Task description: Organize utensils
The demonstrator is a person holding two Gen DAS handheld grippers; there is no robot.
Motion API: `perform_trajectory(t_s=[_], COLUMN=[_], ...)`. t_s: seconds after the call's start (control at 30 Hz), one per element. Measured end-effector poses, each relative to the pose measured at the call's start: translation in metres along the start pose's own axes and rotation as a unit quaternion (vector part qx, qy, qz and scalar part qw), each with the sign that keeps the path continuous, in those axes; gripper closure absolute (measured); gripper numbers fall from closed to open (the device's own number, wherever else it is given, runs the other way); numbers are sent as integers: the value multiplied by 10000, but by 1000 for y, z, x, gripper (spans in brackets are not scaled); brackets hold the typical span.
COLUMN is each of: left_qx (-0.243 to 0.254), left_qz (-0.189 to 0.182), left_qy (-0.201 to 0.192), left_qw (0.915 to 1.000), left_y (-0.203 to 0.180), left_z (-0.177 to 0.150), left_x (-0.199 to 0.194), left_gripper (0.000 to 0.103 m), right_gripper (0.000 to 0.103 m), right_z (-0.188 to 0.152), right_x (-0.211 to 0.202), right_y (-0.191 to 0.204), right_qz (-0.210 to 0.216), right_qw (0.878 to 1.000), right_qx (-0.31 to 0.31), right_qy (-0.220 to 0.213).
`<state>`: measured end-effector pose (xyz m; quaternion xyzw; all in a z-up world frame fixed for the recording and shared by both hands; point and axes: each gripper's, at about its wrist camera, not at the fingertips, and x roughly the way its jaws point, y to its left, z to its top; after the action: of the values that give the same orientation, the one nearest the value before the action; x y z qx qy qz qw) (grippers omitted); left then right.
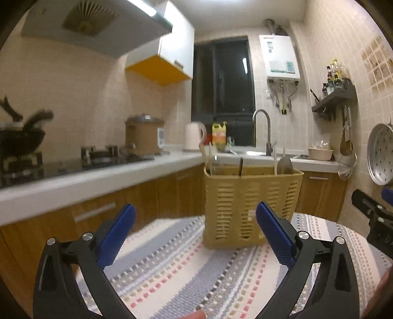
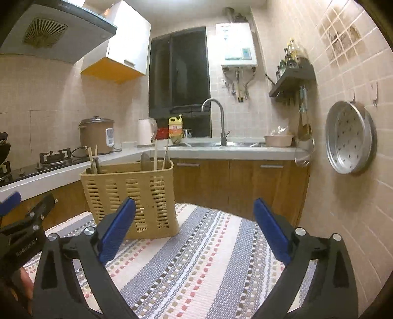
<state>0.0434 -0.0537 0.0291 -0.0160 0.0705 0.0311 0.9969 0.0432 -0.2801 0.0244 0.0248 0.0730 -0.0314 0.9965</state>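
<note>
Pretty dim, warm yellowish indoor light. The main source is the strip light [image 1: 145, 8] under the hood, blown out white in the left view. The window [image 2: 180, 73] is black (no daylight). The left view is smeared with motion blur, while the right one is sharper. Heavy fisheye bending, with dark vignette corners on both.

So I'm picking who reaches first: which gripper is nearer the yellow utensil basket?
Left, slightly. The left gripper faces the utensil basket, which stands just right of its centreline. The right gripper sits off to the basket's right. Both are open and empty.
</note>
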Motion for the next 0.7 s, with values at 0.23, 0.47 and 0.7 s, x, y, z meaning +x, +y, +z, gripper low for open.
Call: perform_trajectory(t_s=[0.23, 0.47, 0.7], left_qx=[48, 203, 197], left_qz=[19, 1, 44], left_qy=[9, 36, 90], left_qw=[10000, 9998, 9998], left_y=[-2, -7, -6], left_z=[-3, -6, -7], left_x=[3, 4, 8], left_gripper=[8, 8, 8], right_gripper=[10, 10, 9], right_z=[0, 0, -1], right_x=[8, 12, 11], right_y=[-12, -22, -14], right_qz=[-2, -24, -50], right_qw=[9998, 9993, 9996], right_qx=[119, 263, 65], right_qy=[142, 273, 254])
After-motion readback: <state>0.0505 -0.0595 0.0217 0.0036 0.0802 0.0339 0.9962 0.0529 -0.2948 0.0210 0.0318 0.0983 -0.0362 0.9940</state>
